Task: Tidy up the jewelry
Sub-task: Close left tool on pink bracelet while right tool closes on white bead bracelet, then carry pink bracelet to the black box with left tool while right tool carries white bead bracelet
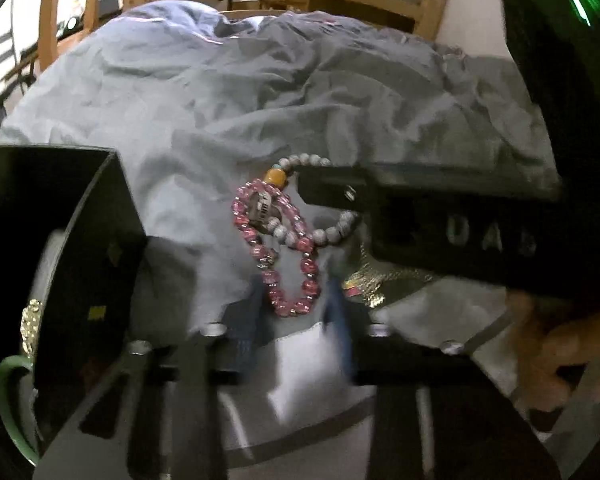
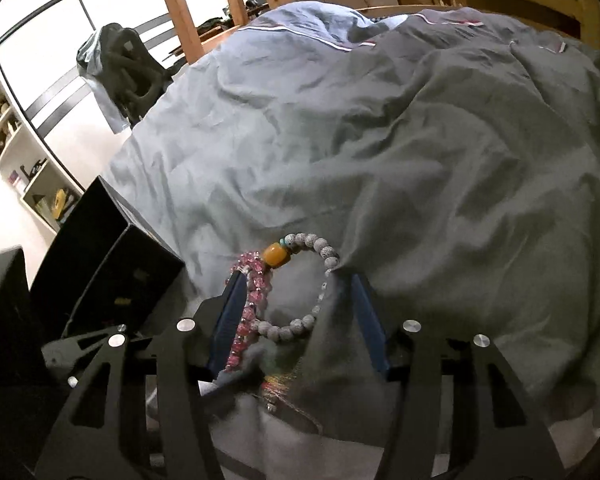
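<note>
A rumpled grey-blue duvet (image 2: 380, 140) covers the bed, and every piece lies on it near the bed's near edge. A black jewelry box (image 1: 88, 240) stands open toward the bed's left edge, a gold brooch (image 1: 31, 326) and a green bangle (image 1: 8, 392) at its front.

The right claw (image 2: 298, 312) has its blue fingers (image 2: 366, 320) spread apart, straddling two bracelets without pressing on them. The left claw (image 1: 296, 316) stands slightly parted; its blurred fingers flank the pink loop's lower end, and whether they pinch it I cannot tell.

The pink bead bracelet (image 1: 278, 248) overlaps the grey bead bracelet (image 2: 300, 280), which carries an amber bead (image 2: 277, 256). Just beside them lies a gold chain piece (image 1: 368, 284).
</note>
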`<state>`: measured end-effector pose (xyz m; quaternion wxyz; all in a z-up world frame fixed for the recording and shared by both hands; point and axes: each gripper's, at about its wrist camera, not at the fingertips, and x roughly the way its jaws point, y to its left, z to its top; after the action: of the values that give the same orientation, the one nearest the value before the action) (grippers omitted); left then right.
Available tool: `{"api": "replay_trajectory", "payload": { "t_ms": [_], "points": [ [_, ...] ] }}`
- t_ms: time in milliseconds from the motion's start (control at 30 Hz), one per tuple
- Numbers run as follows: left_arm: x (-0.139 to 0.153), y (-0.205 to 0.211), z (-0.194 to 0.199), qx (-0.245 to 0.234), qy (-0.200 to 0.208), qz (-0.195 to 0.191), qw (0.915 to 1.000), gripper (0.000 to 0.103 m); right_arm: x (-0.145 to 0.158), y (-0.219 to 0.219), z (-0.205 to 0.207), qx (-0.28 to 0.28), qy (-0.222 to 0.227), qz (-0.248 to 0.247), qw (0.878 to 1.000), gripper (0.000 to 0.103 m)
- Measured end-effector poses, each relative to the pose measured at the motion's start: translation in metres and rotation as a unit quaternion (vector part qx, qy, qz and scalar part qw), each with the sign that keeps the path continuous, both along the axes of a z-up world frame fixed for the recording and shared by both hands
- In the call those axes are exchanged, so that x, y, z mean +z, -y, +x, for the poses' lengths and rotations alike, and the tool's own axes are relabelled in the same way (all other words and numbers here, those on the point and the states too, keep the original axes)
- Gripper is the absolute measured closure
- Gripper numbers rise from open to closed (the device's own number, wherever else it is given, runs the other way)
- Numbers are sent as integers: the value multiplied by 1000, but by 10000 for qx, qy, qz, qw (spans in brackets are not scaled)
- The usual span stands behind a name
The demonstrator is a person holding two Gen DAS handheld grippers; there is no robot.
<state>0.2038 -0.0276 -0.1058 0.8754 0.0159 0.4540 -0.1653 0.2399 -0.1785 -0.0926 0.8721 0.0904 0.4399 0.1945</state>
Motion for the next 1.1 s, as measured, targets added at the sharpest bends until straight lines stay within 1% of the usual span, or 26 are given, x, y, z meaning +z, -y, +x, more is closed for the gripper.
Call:
{"api": "replay_trajectory", "payload": {
  "t_ms": [33,67,100,167,267,300,367,433,467,500,533,567,600,667,700,733,767,800,833,933,1000,1100],
  "points": [
    [4,-2,0,19,27,-54,10000,89,2,1,-1,-3,60,17,10000,49],
    [7,-3,0,27,62,-76,9999,92,7,3,-3,-22,179,5,9998,47],
    [11,-2,-1,36,112,-88,9999,94,11,5,-4,-67,286,1,9996,42],
    [20,-4,-3,96,279,-113,9995,95,17,15,-5,-181,411,103,9989,40],
    [30,-10,-1,206,370,-255,9988,95,18,22,-1,-224,318,200,9990,40],
    [32,-13,-1,246,380,-285,9986,95,17,20,0,-158,301,140,9993,40],
    [33,-16,0,358,423,-251,9981,95,15,9,-1,84,358,-151,9992,40],
    [37,-20,-1,501,492,-259,9972,95,14,-4,-5,345,472,-429,9974,44],
    [40,-23,0,560,559,-267,9965,95,13,-14,-10,579,558,-630,9948,48],
    [45,-25,0,620,632,-268,9957,96,12,-19,-13,711,577,-743,9930,56],
    [48,-27,-1,644,678,-265,9953,96,9,-26,-15,867,602,-883,9905,61],
    [50,-27,-1,655,720,-257,9949,96,5,-35,-18,1050,603,-1049,9871,71],
    [52,-27,-2,659,740,-255,9948,96,0,-41,-20,1161,586,-1162,9847,77],
    [50,-28,-2,666,726,-268,9948,96,-12,-50,-21,1269,485,-1404,9807,83],
    [49,-28,-2,658,703,-266,9950,96,-15,-51,-20,1261,449,-1430,9806,83],
    [48,-27,-2,650,700,-243,9951,96,-17,-49,-19,1232,398,-1392,9818,84],
    [48,-28,-3,654,713,-235,9950,95,-16,-47,-19,1214,371,-1320,9831,93],
    [50,-28,-3,669,734,-256,9947,95,-15,-46,-18,1197,364,-1268,9840,94],
    [51,-29,-2,683,753,-275,9944,95,-12,-43,-18,1171,385,-1183,9853,94],
    [57,-34,-3,733,838,-347,9932,95,5,-32,-20,945,641,-699,9910,94],
    [61,-37,-2,763,875,-398,9924,95,17,-24,-21,793,799,-389,9929,94],
    [69,-40,-3,781,934,-500,9913,95,30,-8,-21,557,893,126,9944,94]
  ]
}}
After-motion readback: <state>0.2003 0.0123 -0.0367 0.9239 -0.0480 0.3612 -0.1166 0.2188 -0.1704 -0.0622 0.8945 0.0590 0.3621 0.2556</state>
